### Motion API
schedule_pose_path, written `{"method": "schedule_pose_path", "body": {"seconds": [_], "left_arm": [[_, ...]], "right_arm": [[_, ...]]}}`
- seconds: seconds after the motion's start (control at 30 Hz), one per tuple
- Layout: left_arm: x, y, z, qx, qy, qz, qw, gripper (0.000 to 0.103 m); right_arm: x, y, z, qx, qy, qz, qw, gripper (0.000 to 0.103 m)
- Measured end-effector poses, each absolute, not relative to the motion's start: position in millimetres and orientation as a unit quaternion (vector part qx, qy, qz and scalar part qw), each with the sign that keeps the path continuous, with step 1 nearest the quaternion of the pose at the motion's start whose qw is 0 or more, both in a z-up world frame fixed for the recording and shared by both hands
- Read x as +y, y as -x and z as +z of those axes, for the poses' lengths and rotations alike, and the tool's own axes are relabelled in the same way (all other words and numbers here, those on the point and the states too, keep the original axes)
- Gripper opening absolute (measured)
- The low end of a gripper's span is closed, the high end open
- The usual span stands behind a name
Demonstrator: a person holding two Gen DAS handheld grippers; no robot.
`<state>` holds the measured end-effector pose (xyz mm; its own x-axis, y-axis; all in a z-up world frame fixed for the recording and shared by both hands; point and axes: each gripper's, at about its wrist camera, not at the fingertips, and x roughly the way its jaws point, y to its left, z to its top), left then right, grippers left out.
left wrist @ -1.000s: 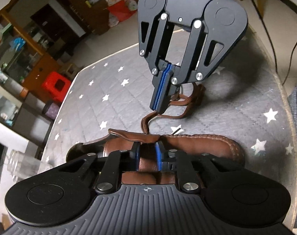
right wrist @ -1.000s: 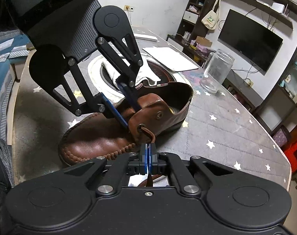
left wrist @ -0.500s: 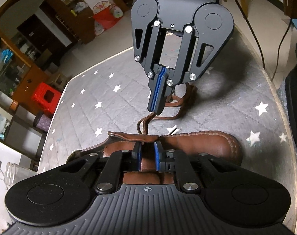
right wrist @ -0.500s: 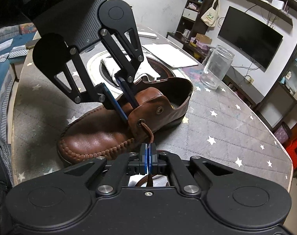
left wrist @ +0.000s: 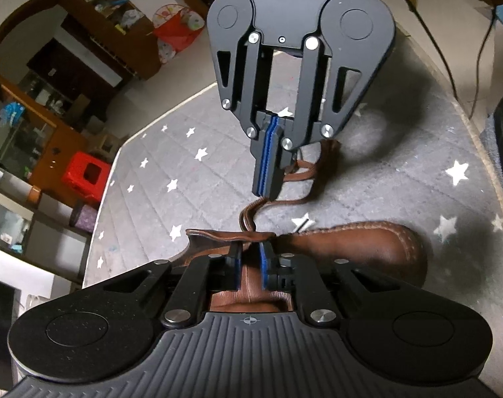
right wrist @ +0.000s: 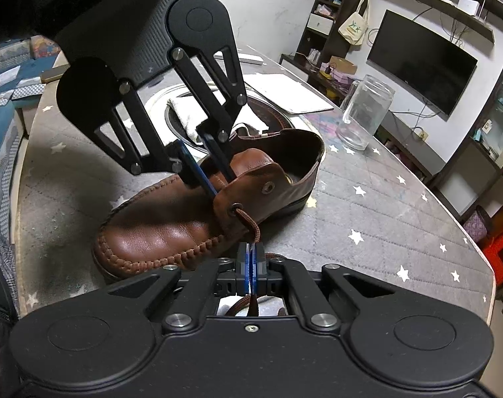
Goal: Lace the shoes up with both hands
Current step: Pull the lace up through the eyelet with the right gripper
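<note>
Two tools work one brown shoe (right wrist: 185, 219), which lies on its sole on the star-patterned tabletop (right wrist: 400, 205), toe toward the left edge in the right wrist view, heel toward the glass jar (right wrist: 364, 112) near the far edge.

Starting at the left of that view, your left tool (right wrist: 215, 175) reaches down into the shoe's throat, its fingers either side of the tongue behind the near eyelet flap (right wrist: 251, 182). Its jaws are closing, with a narrow gap left between the blue pads and tongue leather showing between them in the left wrist view; whether the pads press on the leather yet, you cannot tell.

Moving right, the brown lace (right wrist: 248, 222) comes out of the lower eyelet of that flap and runs straight down to your right tool (right wrist: 250, 262), whose pads are together and clamped on the lace just outside the hole. The rest of the lace lies in loose loops (left wrist: 304, 179) on the tabletop beyond the shoe. The upper eyelet (right wrist: 269, 186) on the flap is empty.

You appear to be at the threading step: one eyelet done, the shoe being steadied. Next, you would likely need the left tool firm on the shoe, then the lace drawn through and its tip aimed at the opposite or upper hole without letting it fray or slip.
</note>
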<state>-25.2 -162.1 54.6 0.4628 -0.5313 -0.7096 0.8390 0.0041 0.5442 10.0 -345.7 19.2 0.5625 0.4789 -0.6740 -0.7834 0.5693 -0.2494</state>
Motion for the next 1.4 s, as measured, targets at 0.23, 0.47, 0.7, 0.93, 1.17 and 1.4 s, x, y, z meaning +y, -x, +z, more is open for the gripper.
{"method": "schedule_pose_path", "body": {"seconds": [0.23,0.47,0.7,0.93,1.17,1.4], "left_arm": [[-166,39,46,0.154,-0.48,-0.441,0.743,0.003],[-171,55,43,0.162,-0.441,-0.364,0.804,0.003],[-163,71,57,0.134,-0.449,-0.284,0.837,0.003],[-146,83,104,0.093,-0.42,-0.235,0.872,0.003],[-151,98,119,0.075,-0.428,-0.237,0.869,0.003],[-149,108,119,0.071,-0.429,-0.244,0.867,0.003]], "right_arm": [[-345,2,25,0.262,0.277,0.373,0.846,0.002],[-326,25,19,0.252,0.27,0.404,0.837,0.002],[-308,25,0,0.258,0.25,0.398,0.844,0.002],[-308,24,-2,0.26,0.24,0.387,0.852,0.002],[-315,26,10,0.221,0.222,0.362,0.878,0.002],[-318,17,39,0.152,0.195,0.345,0.905,0.019]]}}
